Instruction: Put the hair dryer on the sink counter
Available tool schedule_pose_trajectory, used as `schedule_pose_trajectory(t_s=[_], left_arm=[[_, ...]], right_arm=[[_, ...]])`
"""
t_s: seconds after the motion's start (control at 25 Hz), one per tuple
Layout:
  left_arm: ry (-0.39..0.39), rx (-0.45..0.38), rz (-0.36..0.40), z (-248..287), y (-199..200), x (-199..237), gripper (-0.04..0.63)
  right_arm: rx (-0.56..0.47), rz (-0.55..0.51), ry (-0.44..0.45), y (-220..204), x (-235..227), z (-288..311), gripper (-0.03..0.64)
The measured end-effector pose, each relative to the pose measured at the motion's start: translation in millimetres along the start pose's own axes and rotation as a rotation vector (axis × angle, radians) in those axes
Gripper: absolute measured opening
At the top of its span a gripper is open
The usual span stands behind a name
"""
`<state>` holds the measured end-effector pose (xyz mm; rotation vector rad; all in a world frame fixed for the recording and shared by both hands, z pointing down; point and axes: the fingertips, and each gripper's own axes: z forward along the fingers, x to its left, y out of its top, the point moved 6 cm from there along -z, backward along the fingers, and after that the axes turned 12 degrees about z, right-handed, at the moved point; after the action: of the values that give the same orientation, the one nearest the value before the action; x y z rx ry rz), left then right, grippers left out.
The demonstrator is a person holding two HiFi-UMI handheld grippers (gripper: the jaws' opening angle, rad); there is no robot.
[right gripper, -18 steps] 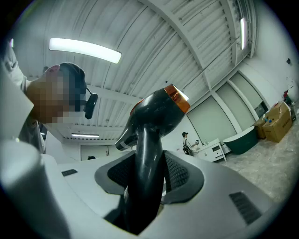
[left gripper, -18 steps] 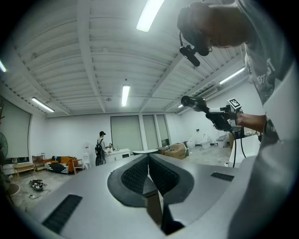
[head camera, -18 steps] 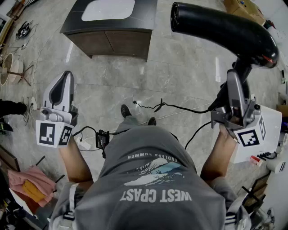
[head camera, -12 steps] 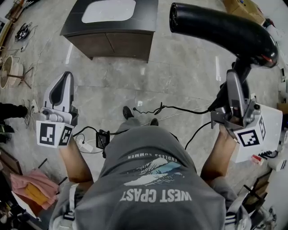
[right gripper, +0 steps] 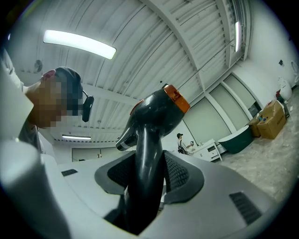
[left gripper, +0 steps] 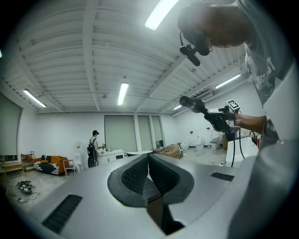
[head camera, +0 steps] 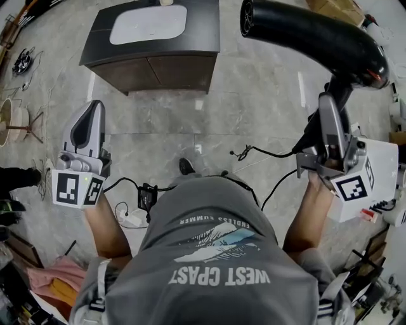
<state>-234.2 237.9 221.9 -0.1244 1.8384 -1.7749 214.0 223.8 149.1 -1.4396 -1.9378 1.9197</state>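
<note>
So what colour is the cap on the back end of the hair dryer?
Orange cap on the black hair dryer; clearest in the right gripper view.

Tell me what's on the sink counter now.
A white basin set into the dark sink counter; a pale item at its far edge is cut off by the frame. The hair dryer is not there: the right gripper holds its handle.

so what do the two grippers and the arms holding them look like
The left gripper and right gripper are silver-grey wedge-shaped shells with dark ribbed pads. Each carries a white cube printed with black square markers. A black cable runs from the left one. Forearms are bare below a grey short-sleeved T-shirt.
</note>
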Motion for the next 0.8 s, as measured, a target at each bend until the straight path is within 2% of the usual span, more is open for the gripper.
schedule_pose_trajectory(t_s=[0.16,0.44,0.64,0.8], left_arm=[[-0.036,-0.011,-0.001,12.3,-13.5,22.2,0.023],[-0.057,-0.015,-0.023,18.0,-16.3,13.8,0.023],[-0.028,0.017,-0.031,36.5,-28.2,31.0,0.023],[-0.004,0.035,-0.026,41.9,-26.3,29.5,0.023]], right_arm=[[-0.005,0.008,-0.021,-7.1,-2.8,26.0,0.192],[0.012,-0.002,-0.016,-3.0,-5.6,40.3,0.192],[0.032,0.023,0.003,-5.2,-33.3,77.3,0.192],[0.048,0.044,0.019,-4.3,-48.2,83.5,0.193]])
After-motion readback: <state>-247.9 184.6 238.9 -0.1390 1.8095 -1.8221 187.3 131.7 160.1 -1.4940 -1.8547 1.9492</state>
